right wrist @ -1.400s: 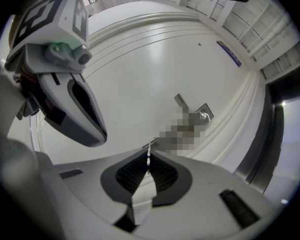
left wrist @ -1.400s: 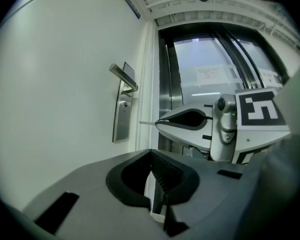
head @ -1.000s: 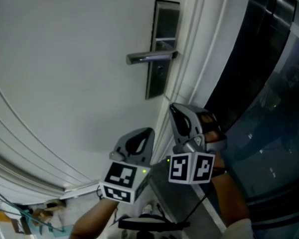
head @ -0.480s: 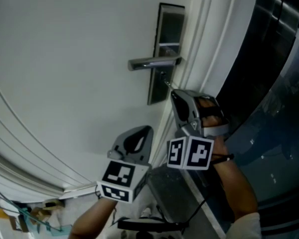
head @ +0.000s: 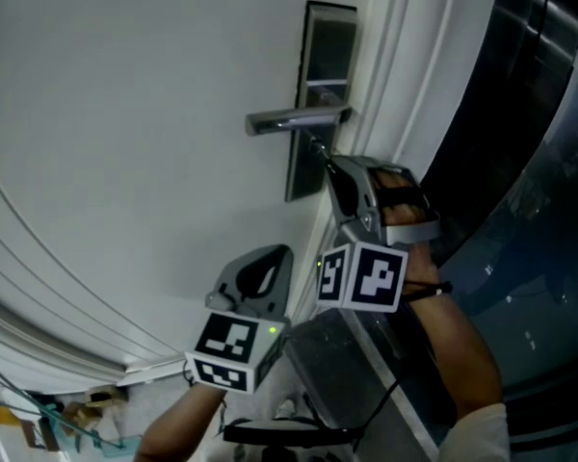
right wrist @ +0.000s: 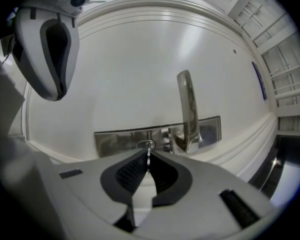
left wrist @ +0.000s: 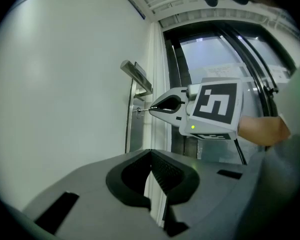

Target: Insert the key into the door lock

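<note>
A silver lock plate with a lever handle sits on the white door. My right gripper is shut on a small metal key, held level just below the handle. In the right gripper view the key sticks out from between the shut jaws, and its tip meets the oval keyhole in the plate. From the left gripper view, the key reaches the plate. My left gripper hangs lower and to the left, shut and empty, away from the lock.
The white door frame runs right of the lock, with dark glass beyond it. The handle juts out just right of the keyhole. Clutter lies on the floor at the bottom left.
My right gripper has risen and moved toward the lock, rolling a little, and brought the key tip up to the keyhole. The left gripper has stayed where it was.
</note>
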